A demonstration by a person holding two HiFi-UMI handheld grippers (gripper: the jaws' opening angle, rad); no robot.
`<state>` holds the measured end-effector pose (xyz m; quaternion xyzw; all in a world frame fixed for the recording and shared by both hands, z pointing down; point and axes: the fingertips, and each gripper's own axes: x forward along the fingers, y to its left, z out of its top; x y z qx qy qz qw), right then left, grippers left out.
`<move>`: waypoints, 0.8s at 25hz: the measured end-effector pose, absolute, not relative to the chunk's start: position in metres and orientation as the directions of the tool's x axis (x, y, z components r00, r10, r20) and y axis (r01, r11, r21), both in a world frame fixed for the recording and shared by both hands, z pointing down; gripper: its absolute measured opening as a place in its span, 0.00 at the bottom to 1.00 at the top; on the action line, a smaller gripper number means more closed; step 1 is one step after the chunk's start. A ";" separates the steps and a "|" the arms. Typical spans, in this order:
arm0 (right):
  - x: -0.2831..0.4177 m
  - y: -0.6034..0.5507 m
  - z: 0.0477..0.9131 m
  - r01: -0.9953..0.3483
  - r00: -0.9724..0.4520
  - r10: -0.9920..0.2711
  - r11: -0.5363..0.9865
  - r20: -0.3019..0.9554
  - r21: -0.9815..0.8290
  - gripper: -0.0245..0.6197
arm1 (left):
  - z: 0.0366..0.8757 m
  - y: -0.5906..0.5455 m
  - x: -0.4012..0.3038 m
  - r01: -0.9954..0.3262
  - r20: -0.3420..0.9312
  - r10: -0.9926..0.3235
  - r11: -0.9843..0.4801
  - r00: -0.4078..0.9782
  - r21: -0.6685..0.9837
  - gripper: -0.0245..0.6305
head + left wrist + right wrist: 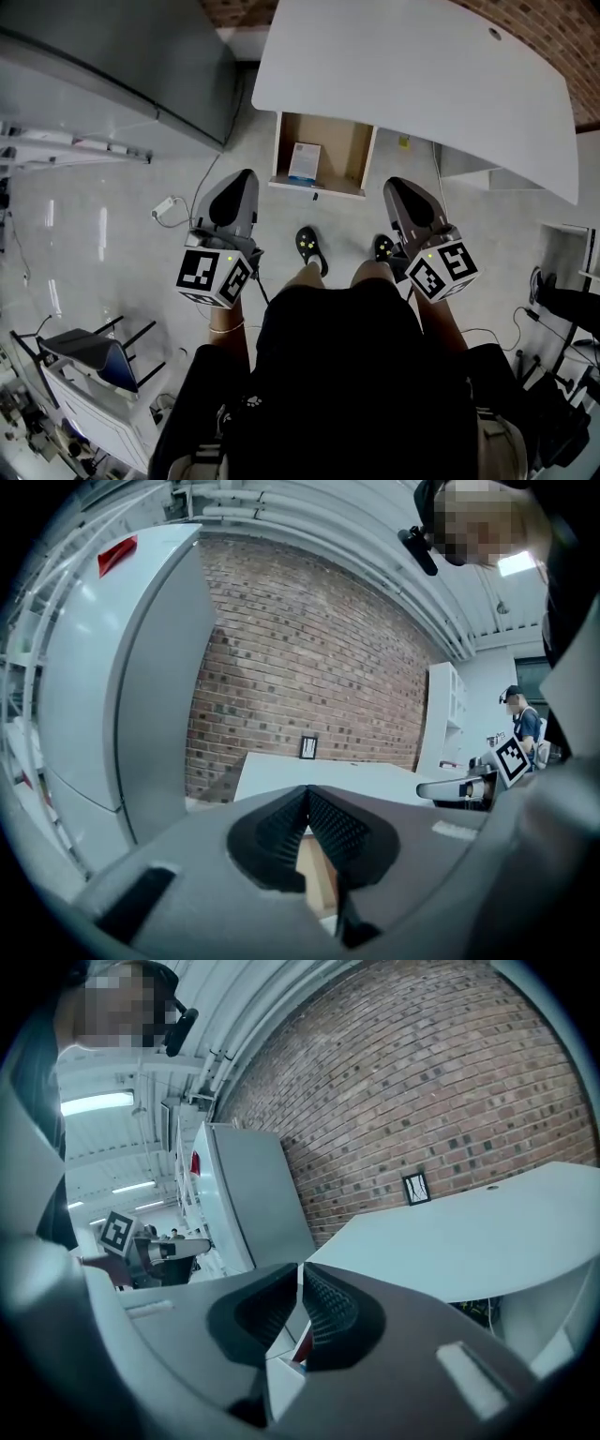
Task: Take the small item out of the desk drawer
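Drawer point(349, 150) stands open under counter point(422, 75). Small item point(304, 161), apparently a box, lies on its left side. Left gripper point(244, 178) and right gripper point(396, 186) have fingers point(336, 831) together, empty, short of the drawer. Risk: reaching in without opening would shove the item rearward.

1. The left gripper point(242, 180): left of centre in the head view, pointing toward the top of the frame; jaws closed together, nothing between them; left marker cube point(214, 275) at its near end.
2. The right gripper point(397, 186): right of centre, parallel; jaws likewise closed, empty; right marker cube point(442, 270) at its near end.
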<state>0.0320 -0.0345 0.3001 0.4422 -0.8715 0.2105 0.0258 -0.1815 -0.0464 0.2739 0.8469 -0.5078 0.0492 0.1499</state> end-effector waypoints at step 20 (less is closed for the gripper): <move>0.009 -0.058 0.335 -0.821 -0.563 -0.762 0.472 0.319 -0.323 0.06 | 0.338 -0.068 -0.190 -0.831 0.314 -0.772 -0.480 0.553 0.282 0.06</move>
